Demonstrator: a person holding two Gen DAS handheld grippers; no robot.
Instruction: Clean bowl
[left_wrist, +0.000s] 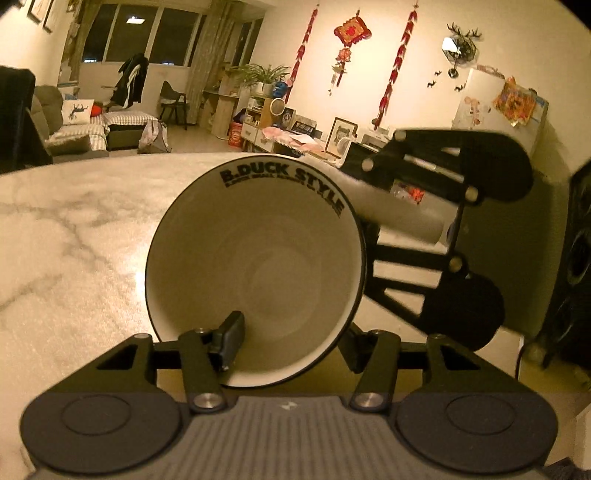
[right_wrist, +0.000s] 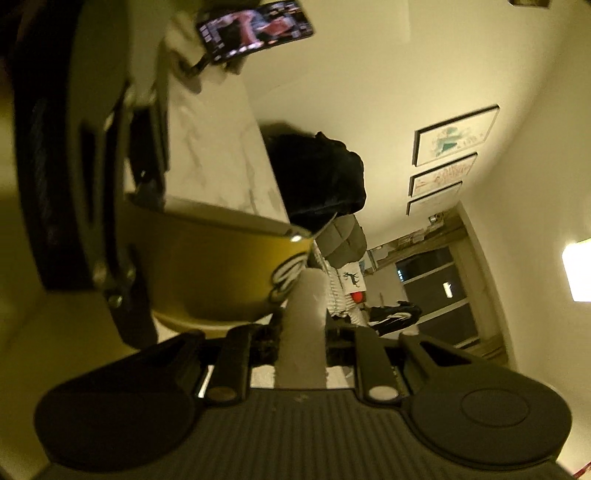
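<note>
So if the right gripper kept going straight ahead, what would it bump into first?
Probably the yellow bowl's outer wall. The right gripper is shut on a pale grey stick-like handle whose far end already sits beside that wall, though blur hides the exact gap.

You have one bowl (left_wrist: 255, 258), white inside, tipped on its side above one marble table (left_wrist: 66, 236). Two grippers show: your left gripper (left_wrist: 284, 343) and your right gripper (left_wrist: 439, 236), which carries one pale rolled cloth (left_wrist: 399, 214). On the far wall hang two red strings of ornaments (left_wrist: 399, 62) and one red knot charm (left_wrist: 351, 33). The right wrist view adds three framed pictures (right_wrist: 454, 136) and one lit phone screen (right_wrist: 255, 27)
</note>
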